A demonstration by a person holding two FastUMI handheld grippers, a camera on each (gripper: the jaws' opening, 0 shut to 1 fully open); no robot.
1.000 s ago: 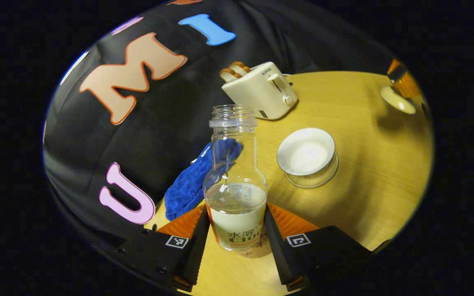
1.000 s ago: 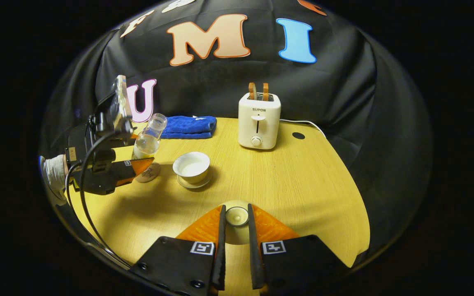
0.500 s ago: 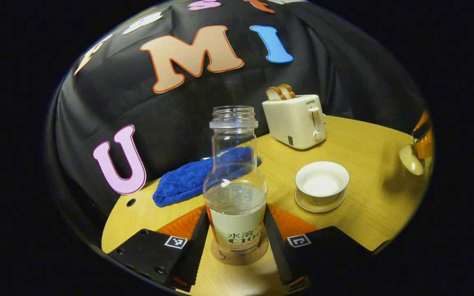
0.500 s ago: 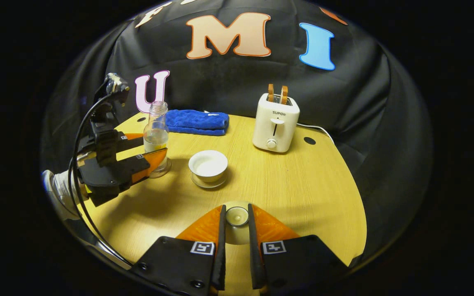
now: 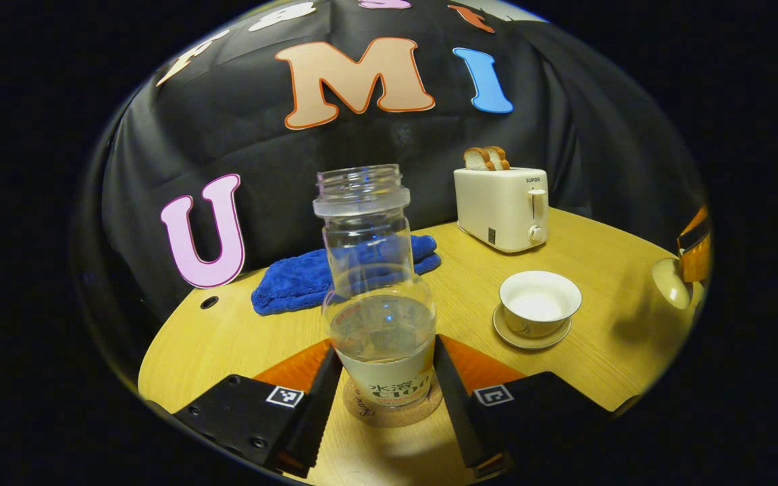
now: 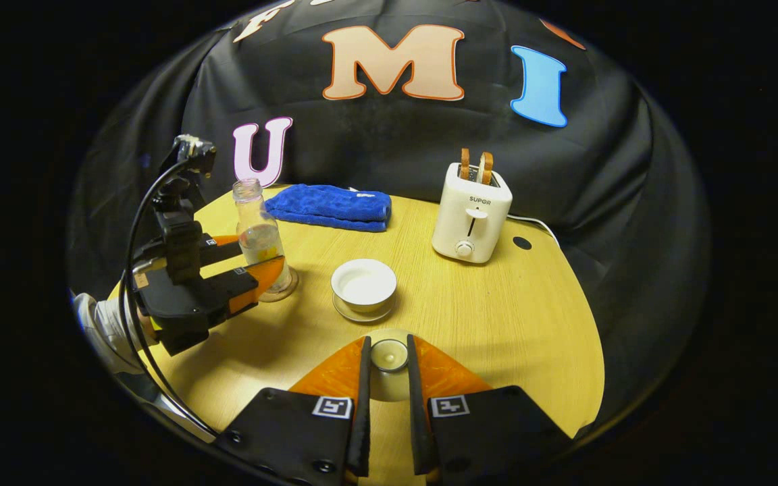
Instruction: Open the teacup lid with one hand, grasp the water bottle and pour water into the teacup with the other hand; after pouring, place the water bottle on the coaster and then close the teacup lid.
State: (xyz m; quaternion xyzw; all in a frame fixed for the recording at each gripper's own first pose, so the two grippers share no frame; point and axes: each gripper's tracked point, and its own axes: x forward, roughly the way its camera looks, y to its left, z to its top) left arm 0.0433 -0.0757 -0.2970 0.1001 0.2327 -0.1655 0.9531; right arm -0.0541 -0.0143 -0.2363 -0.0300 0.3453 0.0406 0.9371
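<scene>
Risk first. Bottle (image 5: 379,297) standing on the coaster (image 5: 392,412), uncapped and roughly half full, so a snag on release could tip it and spill water across the tabletop (image 5: 605,324). Likely cause: opening the left gripper (image 5: 384,385) unevenly, or pulling back before both fingers are clear of the label. Seems to lean slightly in the left gripper view, though possibly just lens distortion; cannot tell whether the base sits fully flat. Coaster only a little wider than the base, so a sideways nudge could leave the bottle half off its edge.

Second risk: the lid (image 6: 389,356). Pinched by its small knob in the right gripper (image 6: 387,364), so a loose hold or a fast swing toward the cup (image 6: 363,285) could drop it or chip the rim. Cup on its saucer, open, with water inside, between bottle and toaster (image 6: 471,212) but near the bottle; careless travel could knock either.

Pose. Left gripper low and level at the tabletop's left side, fingers on either side of the bottle's lower body and apparently touching it, so judged as gripping; a sleeve (image 6: 102,324) behind it. Right gripper closed on the lid, held above the near edge, pointing toward the cup. Blue towel (image 5: 335,277) lying behind the bottle, well clear.
</scene>
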